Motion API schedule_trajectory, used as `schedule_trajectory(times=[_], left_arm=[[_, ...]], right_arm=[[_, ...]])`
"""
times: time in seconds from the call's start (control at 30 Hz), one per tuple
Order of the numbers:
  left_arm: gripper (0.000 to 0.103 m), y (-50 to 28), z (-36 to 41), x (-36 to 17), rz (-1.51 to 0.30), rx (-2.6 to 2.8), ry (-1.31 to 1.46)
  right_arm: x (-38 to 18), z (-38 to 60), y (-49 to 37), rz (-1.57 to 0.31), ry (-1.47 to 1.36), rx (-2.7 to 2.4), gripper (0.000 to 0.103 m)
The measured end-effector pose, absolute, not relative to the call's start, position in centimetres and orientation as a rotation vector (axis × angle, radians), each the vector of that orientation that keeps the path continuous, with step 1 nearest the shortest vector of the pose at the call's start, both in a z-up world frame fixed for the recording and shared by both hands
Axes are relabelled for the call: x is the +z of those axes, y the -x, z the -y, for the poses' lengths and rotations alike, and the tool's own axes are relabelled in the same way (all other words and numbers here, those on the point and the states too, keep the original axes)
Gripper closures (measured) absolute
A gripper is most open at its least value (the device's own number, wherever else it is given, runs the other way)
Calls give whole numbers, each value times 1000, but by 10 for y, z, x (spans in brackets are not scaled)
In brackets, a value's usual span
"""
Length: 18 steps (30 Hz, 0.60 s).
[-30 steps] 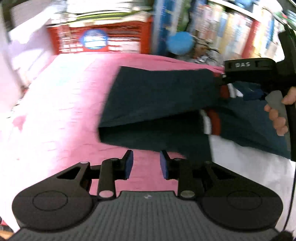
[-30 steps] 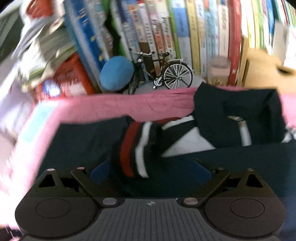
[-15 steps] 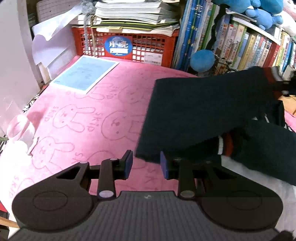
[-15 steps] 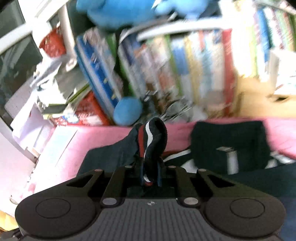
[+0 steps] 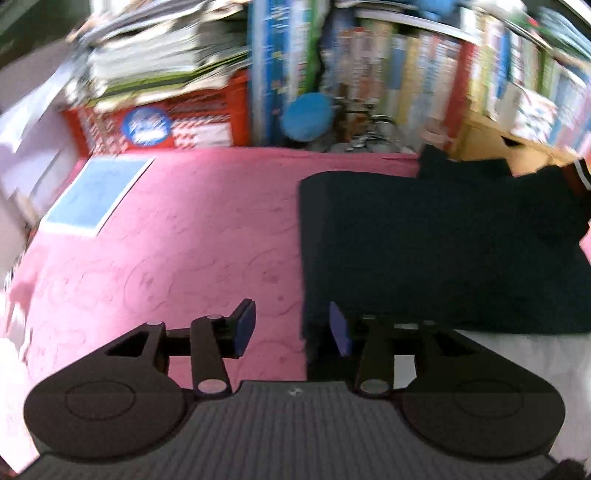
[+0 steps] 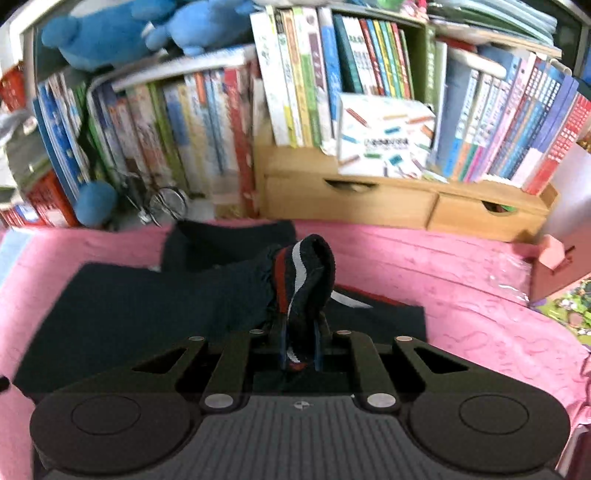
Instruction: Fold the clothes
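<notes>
Clearly pinched in the right gripper (image 6: 300, 347): striped cuff (image 6: 303, 280) of the dark garment (image 5: 424, 251) lying on pink worktop (image 5: 184, 240). Left gripper (image 5: 291, 326) opening, empty. Could slip, spoiling the fold.

1. The books (image 5: 424, 74) along the back are smeared by motion in the left wrist view, so no title can be read.
2. The round label on the red crate (image 5: 147, 127) is too blurred to read.
3. The dark garment (image 5: 424, 251) runs off the right edge of that view, and its striped cuff (image 5: 578, 177) is cut there too.
4. In the right wrist view, the end of the cuff (image 6: 303, 284) is hidden between the pads of the right gripper (image 6: 299, 350).
5. The near edge of the garment lies behind the gripper's body.
6. The blue plush toy (image 6: 110, 33) is cropped by the top edge.
</notes>
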<state>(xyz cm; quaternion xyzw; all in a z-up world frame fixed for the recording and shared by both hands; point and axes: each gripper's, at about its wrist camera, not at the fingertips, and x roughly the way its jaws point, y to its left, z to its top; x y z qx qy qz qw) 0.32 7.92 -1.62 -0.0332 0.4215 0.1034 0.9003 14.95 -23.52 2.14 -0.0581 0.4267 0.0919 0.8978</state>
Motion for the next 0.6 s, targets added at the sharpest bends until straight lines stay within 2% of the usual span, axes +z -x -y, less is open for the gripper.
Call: schedule_trajectory(times=[0.3, 0.4, 0.5, 0.6], left_arm=[[58, -27, -53, -47, -945, 198, -152], [57, -19, -51, -36, -913, 178, -167], [43, -9, -52, -23, -872, 96, -93], [43, -22, -52, -48, -962, 197, -189]], right_arm=[[2, 255, -154, -889, 206, 151, 87], [3, 261, -162, -879, 191, 163, 86], [4, 261, -166, -872, 183, 179, 86], [3, 259, -168, -873, 187, 190, 86]])
